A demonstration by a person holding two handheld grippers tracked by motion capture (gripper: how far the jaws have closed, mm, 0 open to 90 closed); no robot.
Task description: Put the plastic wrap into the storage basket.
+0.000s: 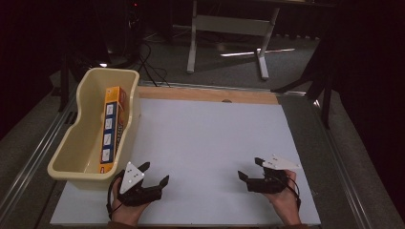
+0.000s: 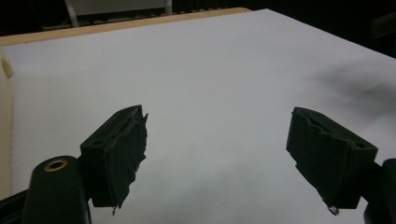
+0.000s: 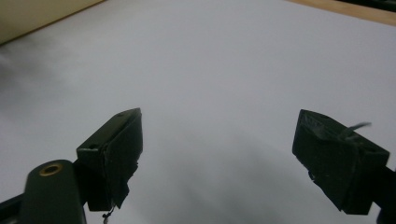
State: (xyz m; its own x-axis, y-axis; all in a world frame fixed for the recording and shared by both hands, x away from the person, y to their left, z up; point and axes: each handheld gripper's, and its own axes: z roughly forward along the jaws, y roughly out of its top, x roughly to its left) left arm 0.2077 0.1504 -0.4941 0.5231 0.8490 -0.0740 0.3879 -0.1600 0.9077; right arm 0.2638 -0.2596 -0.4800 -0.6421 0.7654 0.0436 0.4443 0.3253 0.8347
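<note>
The orange box is lying in the cream tub, which is sitting at the left edge of the white board. The box is resting lengthwise along the tub's right wall, one end up near the far rim and the other down near the near wall, and I am seeing bare tub floor beside it on the left.

My left gripper is hovering just beside the tub's near right corner, apart from it, over the board's near left part. Its jaws are standing spread wide with nothing between them; in the left gripper view I am looking at plain white surface between and beyond the pads, with the tub's wall just showing at the far left edge.

My right gripper is sitting over the near right part of the board, well apart from the tub and the box. Its jaws are also gaping wide and pinching nothing; the right gripper view is giving me bare board between them.

Between my two grippers the board is lying open, and it is staying open all the way to the wooden strip along its far edge. On the right, the board's edge is running close beside my right hand.
</note>
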